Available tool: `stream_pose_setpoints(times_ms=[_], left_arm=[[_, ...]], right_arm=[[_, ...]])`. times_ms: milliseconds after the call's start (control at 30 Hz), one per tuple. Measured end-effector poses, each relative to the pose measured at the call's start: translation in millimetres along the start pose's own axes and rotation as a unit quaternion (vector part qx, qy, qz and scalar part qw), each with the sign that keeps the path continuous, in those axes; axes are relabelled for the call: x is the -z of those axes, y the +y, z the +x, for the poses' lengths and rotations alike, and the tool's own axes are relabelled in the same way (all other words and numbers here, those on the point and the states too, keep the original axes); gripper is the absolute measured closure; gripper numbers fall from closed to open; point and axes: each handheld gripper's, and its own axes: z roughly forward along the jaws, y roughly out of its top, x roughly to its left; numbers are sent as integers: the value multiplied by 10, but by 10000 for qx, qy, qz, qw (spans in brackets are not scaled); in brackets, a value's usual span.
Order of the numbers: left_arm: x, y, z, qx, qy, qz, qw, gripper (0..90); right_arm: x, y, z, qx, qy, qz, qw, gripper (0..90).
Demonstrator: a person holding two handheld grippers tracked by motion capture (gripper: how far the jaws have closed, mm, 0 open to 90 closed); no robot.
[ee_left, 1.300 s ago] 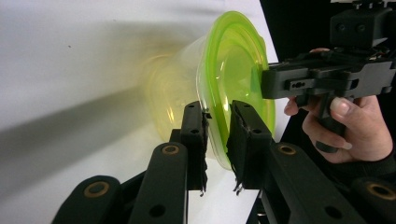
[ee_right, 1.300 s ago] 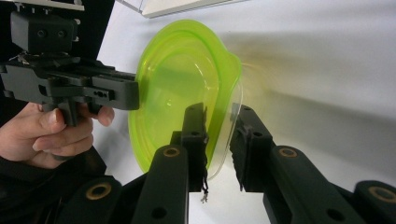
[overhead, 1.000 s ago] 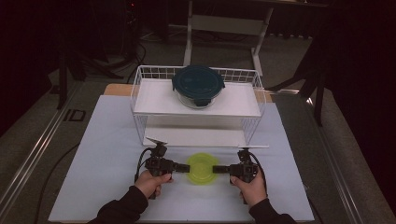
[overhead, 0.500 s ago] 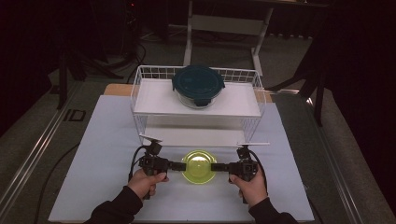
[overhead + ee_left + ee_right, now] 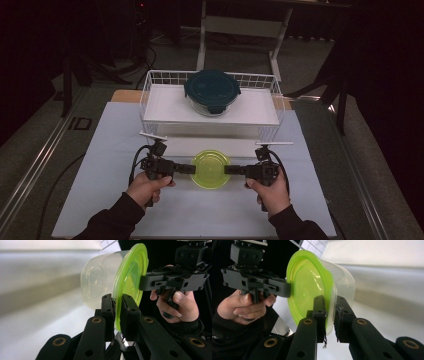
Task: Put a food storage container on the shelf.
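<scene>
White mat (image 5: 100,150) w/ green-lidded tub (image 5: 211,169) now higher, nearer rack (image 5: 150,95), both tongs (image 5: 189,169) (image 5: 231,170) pinching its rim

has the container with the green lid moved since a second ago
Yes. In the high view the green-lidded container, pinched at its rim by both grippers, has shifted up the picture toward the white wire basket and looks larger, so it is being lifted.

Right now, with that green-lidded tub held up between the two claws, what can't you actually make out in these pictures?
- Inside the clear tub: its frosted wall in both gripper views, and the green lid in the high view, hide any contents.
- Inside the glass container on the wire rack: its dark teal lid covers it in the high view.
- The lid's rim under the left gripper and right gripper: the pads cover it.
</scene>
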Motion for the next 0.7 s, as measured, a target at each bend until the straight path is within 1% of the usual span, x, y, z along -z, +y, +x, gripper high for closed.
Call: stream_pose_setpoints(times_ms=[67, 200, 333, 367, 433, 467, 500, 600, 700], left_arm=[[64, 32, -71, -25, -30, -83, 10000, 815], [196, 112, -215, -140, -36, -215, 9997, 815], [319, 196, -340, -163, -72, -403, 9990, 815], [362, 225, -392, -240, -23, -446, 9987, 815], [428, 265, -468, -308, 31, -535, 9981, 816], [474, 296, -525, -374, 79, -581, 9976, 816], [508, 321, -564, -406, 79, -618, 9972, 817], [606, 400, -674, -483, 117, -717, 9962, 817], [687, 470, -775, -636, 168, -767, 9949, 818]], right_arm=[[54, 62, 85, 80, 26, -47, 10000, 807], [142, 178, 238, 208, 39, -102, 9997, 807], [219, 319, 376, 294, 86, -159, 9994, 807], [239, 359, 418, 327, 73, -184, 9993, 809], [279, 448, 521, 438, 31, -216, 9988, 811], [291, 477, 552, 460, 32, -236, 9987, 811], [312, 525, 602, 524, 22, -248, 9983, 812], [365, 642, 711, 590, 46, -310, 9978, 812], [414, 735, 800, 658, 57, -348, 9972, 813]])
